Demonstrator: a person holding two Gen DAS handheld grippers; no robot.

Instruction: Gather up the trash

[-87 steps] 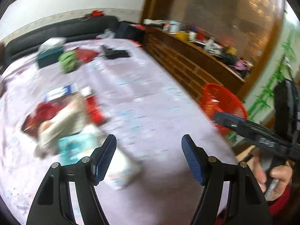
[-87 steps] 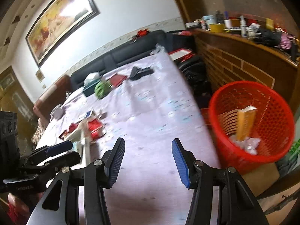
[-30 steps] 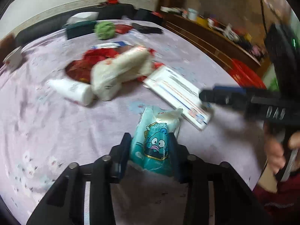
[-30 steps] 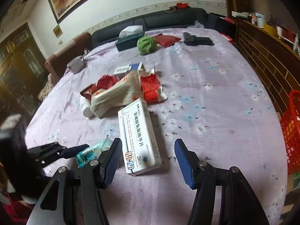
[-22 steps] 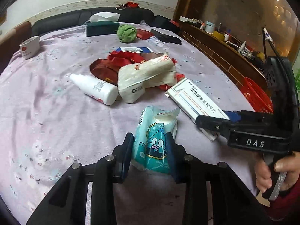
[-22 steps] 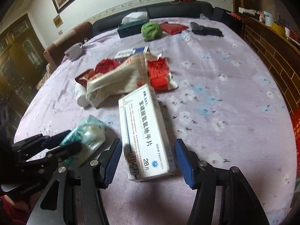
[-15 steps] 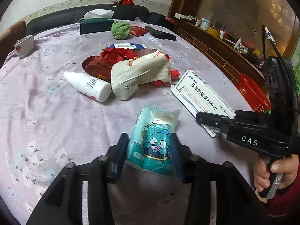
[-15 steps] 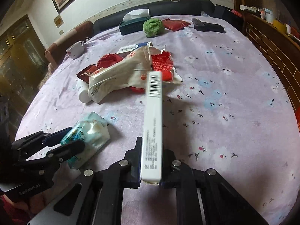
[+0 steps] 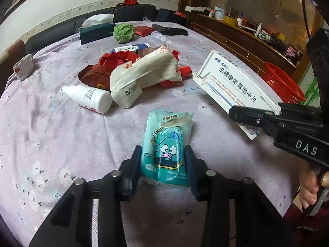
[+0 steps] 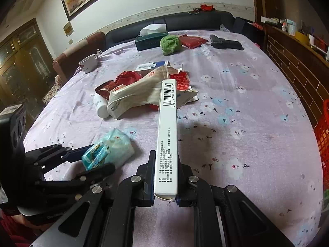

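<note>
The left gripper (image 9: 163, 162) is clamping a teal cartoon-printed tissue pack (image 9: 167, 146) just above the lilac-clothed bench (image 9: 51, 144), its jaws having just closed further, while the right gripper (image 10: 164, 177) is pinching a white flat medicine box (image 10: 167, 135) edge-up.

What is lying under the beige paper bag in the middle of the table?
Under the beige paper bag lie red snack wrappers; a white bottle lies beside it. Behind it a blue-and-white box shows partly. The bag covers whatever else lies beneath.
</note>
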